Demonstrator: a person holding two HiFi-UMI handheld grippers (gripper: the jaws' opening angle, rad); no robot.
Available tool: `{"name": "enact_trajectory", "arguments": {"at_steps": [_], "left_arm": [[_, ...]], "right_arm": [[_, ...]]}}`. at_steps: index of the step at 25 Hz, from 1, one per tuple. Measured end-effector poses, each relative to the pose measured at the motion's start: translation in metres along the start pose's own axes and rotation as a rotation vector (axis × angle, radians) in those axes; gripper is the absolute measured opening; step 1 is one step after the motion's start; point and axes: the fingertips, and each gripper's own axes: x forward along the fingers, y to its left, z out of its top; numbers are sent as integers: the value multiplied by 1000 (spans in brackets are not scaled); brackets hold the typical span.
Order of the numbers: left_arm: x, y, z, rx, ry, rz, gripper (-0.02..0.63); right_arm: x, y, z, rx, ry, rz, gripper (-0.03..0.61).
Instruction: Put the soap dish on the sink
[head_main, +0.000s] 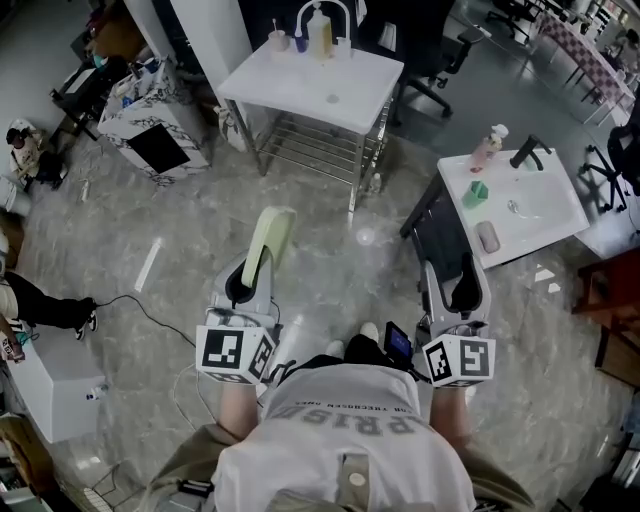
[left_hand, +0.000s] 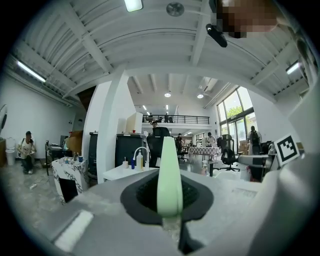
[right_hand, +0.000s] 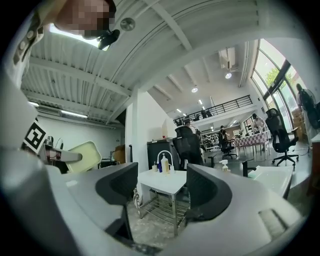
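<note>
My left claw clamps the soap dish by its thin edge; I judge it rigid, light, likely slippery. My right claw stands wide, empty.

Head view steeply down; gripper views level, sharing white table

The soap dish is smooth, matt pale-green plastic, the left tool matt grey plastic with black textured pads, the floor polished marbled stone, the bench at twelve o'clock smooth white over bare metal rails, and the sink at two o'clock glossy white.
</note>
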Motion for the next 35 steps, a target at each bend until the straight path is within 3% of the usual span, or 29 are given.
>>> {"name": "enact_trajectory", "arguments": {"at_steps": [7,22,30,35], "left_arm": [[44,4,-7,-17,30,21,17],[148,2,37,23,-56,77,17],[165,16,20,23,15,106,17],[187,34,13,17,37,83,17]], "right_arm": [[51,-20,-8,11,25,31,294],[149,-77,24,-3,-38,107,295],[176,-81,1,12,37,128,293],[201,-80,-10,26,69,103,295]]}}
